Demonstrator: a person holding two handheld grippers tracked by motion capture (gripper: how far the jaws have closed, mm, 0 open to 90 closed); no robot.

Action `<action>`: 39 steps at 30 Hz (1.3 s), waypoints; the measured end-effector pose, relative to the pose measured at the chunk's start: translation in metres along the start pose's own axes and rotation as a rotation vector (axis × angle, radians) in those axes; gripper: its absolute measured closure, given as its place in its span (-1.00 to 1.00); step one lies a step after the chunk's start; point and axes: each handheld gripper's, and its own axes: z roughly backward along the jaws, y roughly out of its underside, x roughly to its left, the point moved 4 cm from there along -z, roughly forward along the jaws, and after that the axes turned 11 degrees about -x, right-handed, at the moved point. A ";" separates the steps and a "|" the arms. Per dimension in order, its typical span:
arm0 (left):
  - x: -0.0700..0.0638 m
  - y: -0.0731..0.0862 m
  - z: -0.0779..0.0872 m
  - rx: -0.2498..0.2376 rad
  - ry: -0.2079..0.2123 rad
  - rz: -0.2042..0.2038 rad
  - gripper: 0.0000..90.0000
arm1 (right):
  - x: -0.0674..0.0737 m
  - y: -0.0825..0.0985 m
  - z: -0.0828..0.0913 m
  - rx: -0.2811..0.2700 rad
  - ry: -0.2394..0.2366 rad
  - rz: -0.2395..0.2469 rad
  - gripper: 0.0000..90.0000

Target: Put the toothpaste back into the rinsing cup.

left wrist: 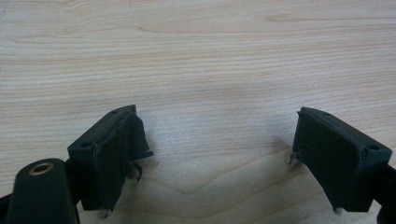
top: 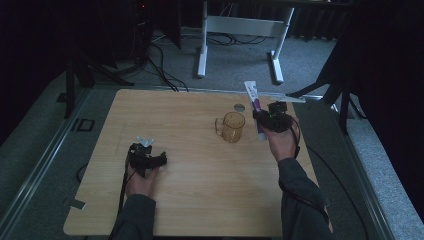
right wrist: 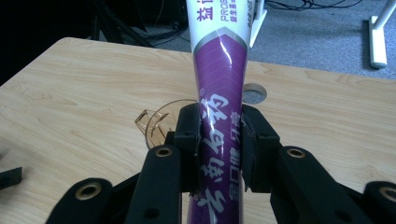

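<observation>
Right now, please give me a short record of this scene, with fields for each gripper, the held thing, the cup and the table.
left gripper: open, nothing between its jaws, low over the table
right gripper: shut on the toothpaste tube
toothpaste tube: purple and white, held beside the cup
cup: amber, see-through, upright, handle toward the left
table: light wood

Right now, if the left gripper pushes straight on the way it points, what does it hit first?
Probably just the wooden table. The left gripper stands open, angled down at bare wood, nothing between or ahead of its jaws.
</observation>
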 end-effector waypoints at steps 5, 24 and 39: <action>0.000 0.000 0.000 0.000 0.000 0.000 -0.67 | 0.002 -0.001 -0.003 -0.002 0.002 0.008 0.61; 0.000 0.000 0.000 0.000 0.000 0.000 -0.67 | 0.008 -0.008 -0.021 -0.030 -0.019 -0.024 0.63; 0.000 0.000 -0.001 -0.002 0.000 0.002 -0.67 | 0.007 -0.009 -0.035 -0.036 -0.026 -0.051 0.63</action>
